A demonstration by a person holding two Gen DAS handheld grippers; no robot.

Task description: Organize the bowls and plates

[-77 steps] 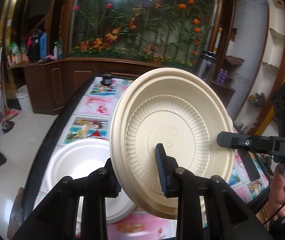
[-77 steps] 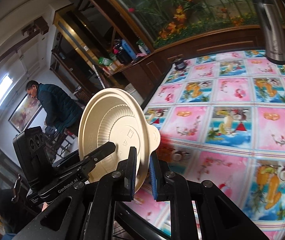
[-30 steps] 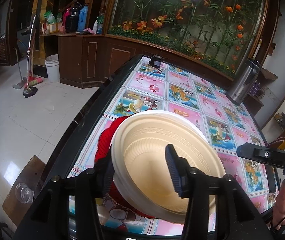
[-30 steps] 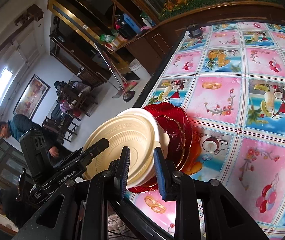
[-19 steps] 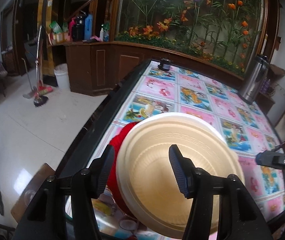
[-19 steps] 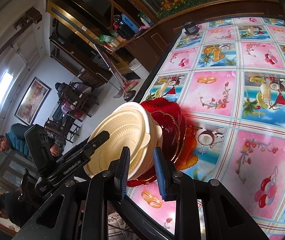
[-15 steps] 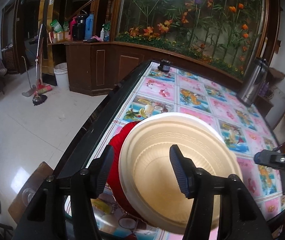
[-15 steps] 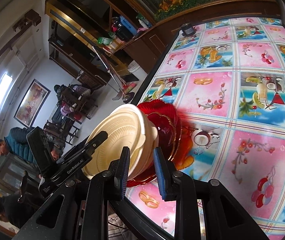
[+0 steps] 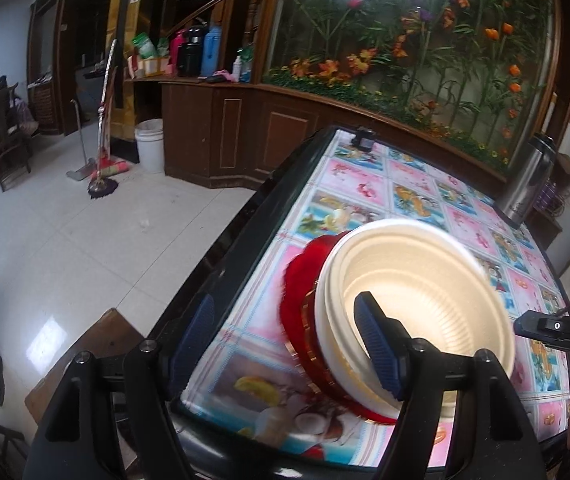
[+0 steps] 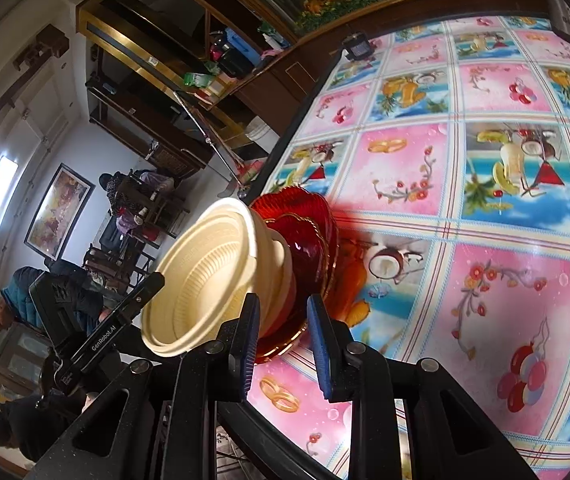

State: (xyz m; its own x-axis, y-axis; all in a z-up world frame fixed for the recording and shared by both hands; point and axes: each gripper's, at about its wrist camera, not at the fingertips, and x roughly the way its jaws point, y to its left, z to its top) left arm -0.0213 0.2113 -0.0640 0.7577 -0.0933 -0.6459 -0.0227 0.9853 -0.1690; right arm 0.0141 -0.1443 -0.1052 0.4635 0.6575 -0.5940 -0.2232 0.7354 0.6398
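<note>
The cream bowl (image 9: 425, 300) is nested on the red plates (image 10: 309, 240) at the counter (image 9: 417, 192) edge, so the left gripper (image 9: 285, 344) has just been spread clear of its rim, while the right gripper (image 10: 283, 340) is kept narrowly parted, grasping nothing

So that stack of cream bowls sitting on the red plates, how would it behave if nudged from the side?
The cream bowls look thin, ribbed and probably light, so a nudge would likely slide them easily. They sit nested on the glossy red plates, which may offer little grip. The stack stands close to the table edge, so a push that way could tip it off.
</note>
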